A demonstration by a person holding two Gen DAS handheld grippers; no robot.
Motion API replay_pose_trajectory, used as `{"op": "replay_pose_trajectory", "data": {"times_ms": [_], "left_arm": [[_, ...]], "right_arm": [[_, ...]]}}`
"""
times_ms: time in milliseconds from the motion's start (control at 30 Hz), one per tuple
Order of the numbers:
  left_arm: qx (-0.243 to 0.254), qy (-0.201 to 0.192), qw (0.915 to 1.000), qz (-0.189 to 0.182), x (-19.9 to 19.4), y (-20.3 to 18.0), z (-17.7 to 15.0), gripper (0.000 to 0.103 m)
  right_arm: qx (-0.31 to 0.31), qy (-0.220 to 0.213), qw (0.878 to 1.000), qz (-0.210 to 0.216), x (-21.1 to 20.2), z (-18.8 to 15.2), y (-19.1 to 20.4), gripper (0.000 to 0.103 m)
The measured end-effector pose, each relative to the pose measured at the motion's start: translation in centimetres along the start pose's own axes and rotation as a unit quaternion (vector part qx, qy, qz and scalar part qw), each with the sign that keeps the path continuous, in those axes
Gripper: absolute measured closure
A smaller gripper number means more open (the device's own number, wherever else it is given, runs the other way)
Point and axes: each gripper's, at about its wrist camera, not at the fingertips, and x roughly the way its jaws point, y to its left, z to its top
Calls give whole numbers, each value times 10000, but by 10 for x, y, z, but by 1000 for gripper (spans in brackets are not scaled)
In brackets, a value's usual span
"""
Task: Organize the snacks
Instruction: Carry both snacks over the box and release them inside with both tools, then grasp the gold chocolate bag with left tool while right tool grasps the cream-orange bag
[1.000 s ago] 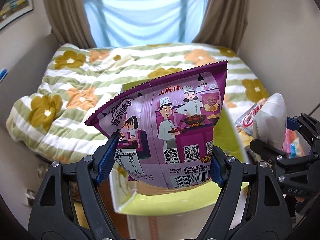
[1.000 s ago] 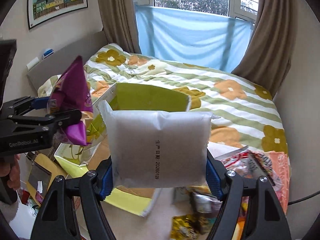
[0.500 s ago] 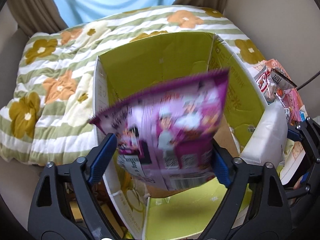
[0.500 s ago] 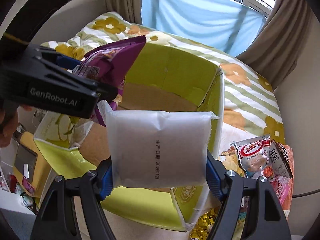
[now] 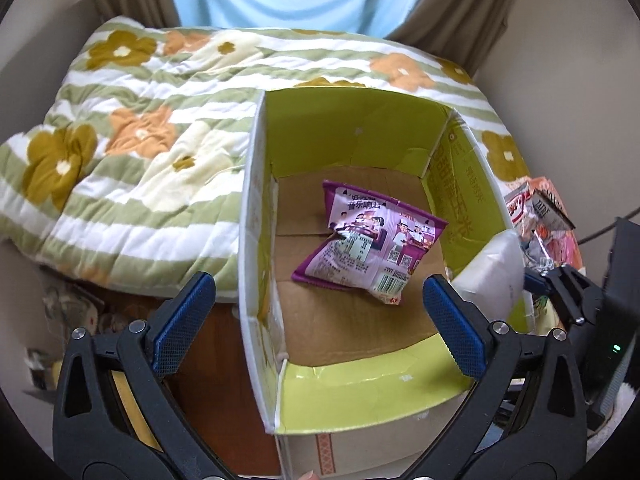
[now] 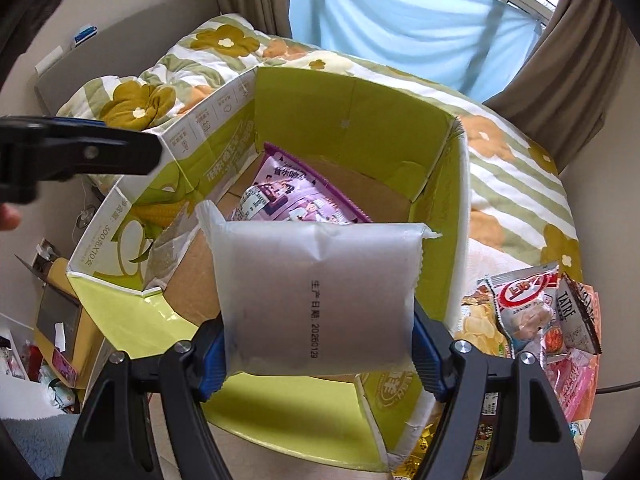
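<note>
Snacks are going into the cardboard box (image 5: 256, 208) one packet at a time. The purple snack bag (image 5: 370, 246) lies tilted on the brown floor of the box, towards its far right corner, free of both tools. The white packet (image 6: 316, 300) is pinched at its lower side edges by the right hand-held gripper (image 6: 318, 354), upright and over the box's near right corner; in the left view it shows as a pale bulge (image 5: 494, 272) at the right wall.

Both packets look light, puffed and crinkly, so they should yield under pressure and the contents may crush. A hold across the sealed side seams, as here, seems safest; the film is probably slippery, though the blur makes its finish hard to judge.

The left hand-held gripper (image 5: 318, 308) is spread wide and empty above the box's near left corner.

Outside, more loose snack packets (image 6: 532, 312) are piled against the box's right wall, and the floral quilt (image 5: 132, 136) on the bed lies just beyond its far and left sides.
</note>
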Motion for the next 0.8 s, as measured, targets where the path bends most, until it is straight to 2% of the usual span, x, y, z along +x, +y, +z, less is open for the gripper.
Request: {"op": "replay_pose_trajectory", "data": {"times_ms": [200,267,333,567,800], "left_arm": [[-170,-214,9995,157,-19,7,-17,0],[-234,-237,9993,184,-23,11,-23,0],[-313,-242,9990,186,-27,14,-30,0],[-486,-237,9984,185,-33,16,-55,0],[-431,-438,9981,77,-45,4,-71,0]], "right_arm": [[126,189,9994,253,17,-6,2,27],[217,125,9993,285,18,-9,1,12],[296,-31,9989,350,12,-11,0,2],[296,-84,9987,411,-1,-21,2,1],[305,-218,9983,454,-24,-31,8,1]]}}
